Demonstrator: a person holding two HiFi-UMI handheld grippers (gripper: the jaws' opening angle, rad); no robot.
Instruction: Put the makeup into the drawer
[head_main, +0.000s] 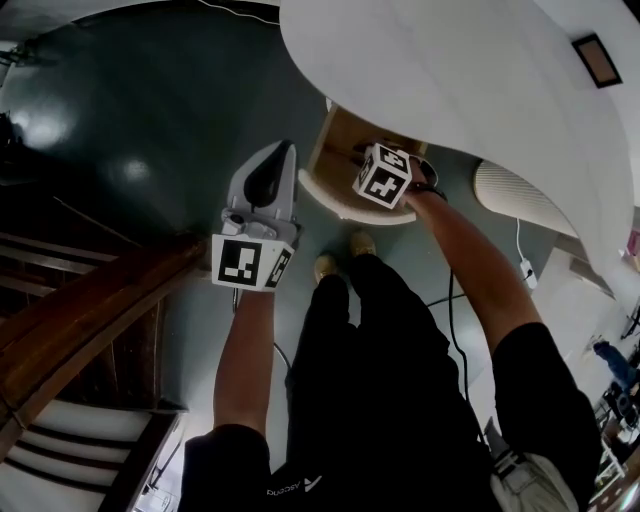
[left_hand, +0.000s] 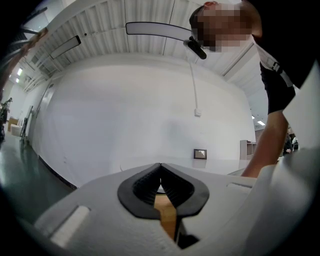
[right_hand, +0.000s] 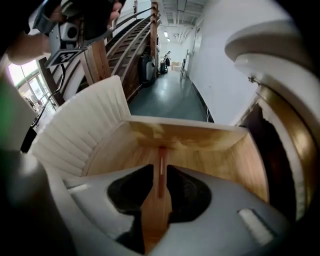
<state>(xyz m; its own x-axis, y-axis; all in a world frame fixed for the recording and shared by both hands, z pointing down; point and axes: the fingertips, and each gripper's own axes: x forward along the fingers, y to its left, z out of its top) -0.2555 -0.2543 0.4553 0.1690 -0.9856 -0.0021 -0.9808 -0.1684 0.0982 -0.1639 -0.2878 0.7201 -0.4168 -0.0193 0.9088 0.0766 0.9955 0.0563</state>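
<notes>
The drawer (head_main: 336, 140) stands pulled out from under the round white table (head_main: 450, 80), its wooden inside (right_hand: 210, 150) bare. My right gripper (head_main: 383, 172) reaches down into it. In the right gripper view its jaws (right_hand: 160, 169) are shut on a thin reddish makeup stick (right_hand: 160, 154), which points at the drawer's far wall. My left gripper (head_main: 283, 152) hangs over the floor to the left of the drawer. Its jaws (left_hand: 160, 166) meet at the tips with nothing between them.
The drawer's curved ribbed white front (right_hand: 80, 125) is on the left of the right gripper view. A wooden staircase (head_main: 80, 320) runs along the left. The person's feet (head_main: 340, 262) stand on the dark green floor (head_main: 150, 120) just in front of the drawer.
</notes>
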